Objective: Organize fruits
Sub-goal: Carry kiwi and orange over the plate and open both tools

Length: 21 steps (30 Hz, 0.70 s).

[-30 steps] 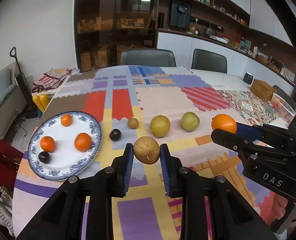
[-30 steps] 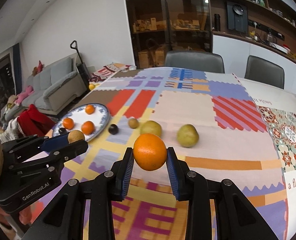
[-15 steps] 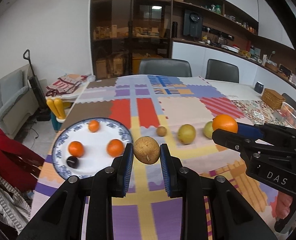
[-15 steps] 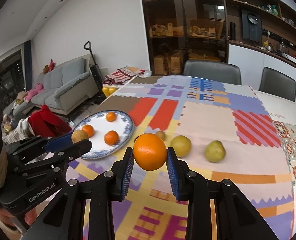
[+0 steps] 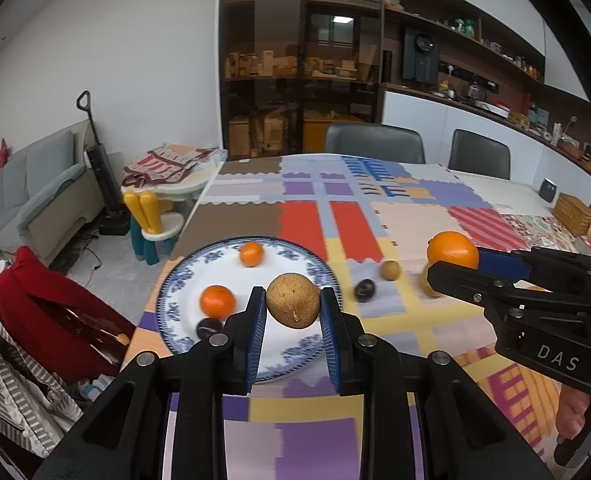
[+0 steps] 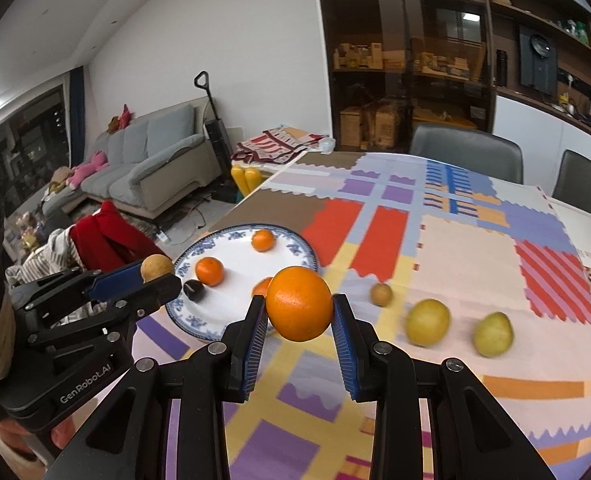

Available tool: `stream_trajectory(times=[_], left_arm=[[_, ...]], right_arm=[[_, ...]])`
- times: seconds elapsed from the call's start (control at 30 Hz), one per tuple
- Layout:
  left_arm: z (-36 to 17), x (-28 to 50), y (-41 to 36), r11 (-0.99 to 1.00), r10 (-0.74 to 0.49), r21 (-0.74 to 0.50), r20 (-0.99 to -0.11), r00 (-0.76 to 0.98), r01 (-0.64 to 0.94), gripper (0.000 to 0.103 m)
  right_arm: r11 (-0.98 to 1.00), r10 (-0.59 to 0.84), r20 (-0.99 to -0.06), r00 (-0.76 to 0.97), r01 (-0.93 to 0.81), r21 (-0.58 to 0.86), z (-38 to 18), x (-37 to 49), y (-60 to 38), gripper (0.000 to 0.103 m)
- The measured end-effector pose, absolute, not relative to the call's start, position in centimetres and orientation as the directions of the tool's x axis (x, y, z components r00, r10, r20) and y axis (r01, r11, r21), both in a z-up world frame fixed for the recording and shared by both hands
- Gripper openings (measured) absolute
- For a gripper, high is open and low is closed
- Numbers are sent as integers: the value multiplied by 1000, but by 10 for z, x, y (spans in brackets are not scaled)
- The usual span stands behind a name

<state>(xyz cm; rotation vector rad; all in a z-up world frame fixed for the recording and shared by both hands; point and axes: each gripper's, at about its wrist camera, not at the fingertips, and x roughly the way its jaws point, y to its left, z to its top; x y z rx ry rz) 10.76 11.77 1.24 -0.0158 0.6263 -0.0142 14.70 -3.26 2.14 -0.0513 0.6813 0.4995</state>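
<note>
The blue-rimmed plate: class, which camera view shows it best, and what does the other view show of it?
The right wrist view shows the plate best: most of its rim is visible. In the left wrist view the left gripper and its brown fruit cover the plate's near part.

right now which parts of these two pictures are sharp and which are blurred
Left wrist view: the brown fruit in the left gripper is crisp, while the plate and tablecloth are smeared. Right wrist view: the big orange in the right gripper is sharp, the yellow fruit streaked. Both views bend straight lines near the edges.
</note>
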Motion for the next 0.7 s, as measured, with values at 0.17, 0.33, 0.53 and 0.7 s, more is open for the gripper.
stream_trajectory(times=[0.17, 0.33, 0.53, 0.7], left_arm=[[6, 116, 135, 1000, 1, -24, -589, 808, -19, 27], [-4, 127, 151, 999, 11, -29, -603, 798, -36, 27], [-20, 143, 170, 999, 23, -23, -629, 777, -47, 27], [-31, 162, 183, 999, 19, -18, -648, 761, -41, 27]], right_arm=[[871, 437, -621, 650, -479, 112, 20, 158, -14, 34], [862, 442, -629, 639, -497, 101, 16, 169, 5, 34], [853, 443, -651, 617, -513, 94, 2, 186, 27, 34], [848, 437, -675, 594, -523, 89, -11, 201, 44, 34]])
